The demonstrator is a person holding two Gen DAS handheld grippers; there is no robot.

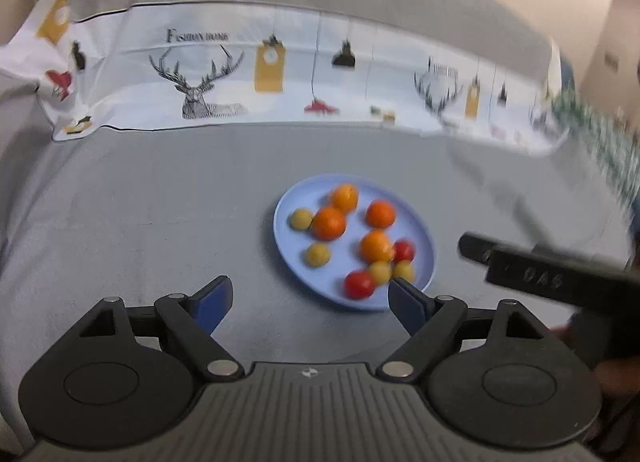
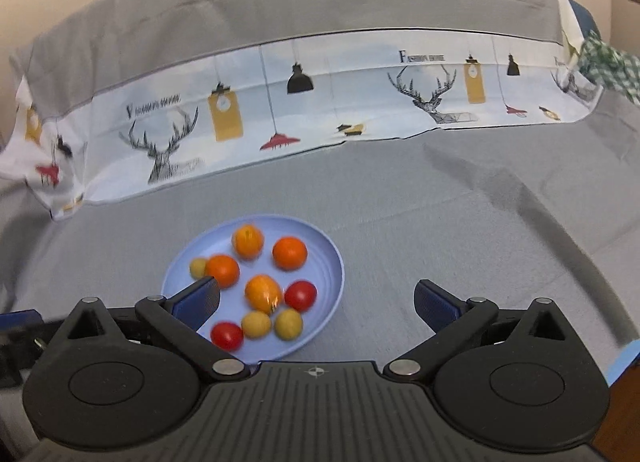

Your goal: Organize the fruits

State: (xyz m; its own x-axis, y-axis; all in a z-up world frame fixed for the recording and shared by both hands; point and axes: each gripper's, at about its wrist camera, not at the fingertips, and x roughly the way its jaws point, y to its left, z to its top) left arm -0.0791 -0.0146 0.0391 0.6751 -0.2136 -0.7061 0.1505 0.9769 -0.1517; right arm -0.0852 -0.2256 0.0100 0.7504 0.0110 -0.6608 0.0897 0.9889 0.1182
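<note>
A light blue plate [image 1: 416,229] [image 2: 328,258] lies on the grey sheet and holds several fruits: orange tangerines [image 1: 329,223] [image 2: 289,252], small yellow fruits [image 1: 318,254] [image 2: 288,324] and red tomatoes [image 1: 359,284] [image 2: 300,295]. My left gripper [image 1: 310,296] is open and empty, just short of the plate's near left edge. My right gripper [image 2: 316,300] is open and empty above the plate's near right side; its body [image 1: 532,270] shows at the right of the left wrist view.
A grey sheet [image 2: 440,221] covers the bed. A folded printed cover with deer and lamps [image 1: 208,73] [image 2: 320,101] lies behind the plate. A green checked cloth [image 2: 612,65] lies at the far right.
</note>
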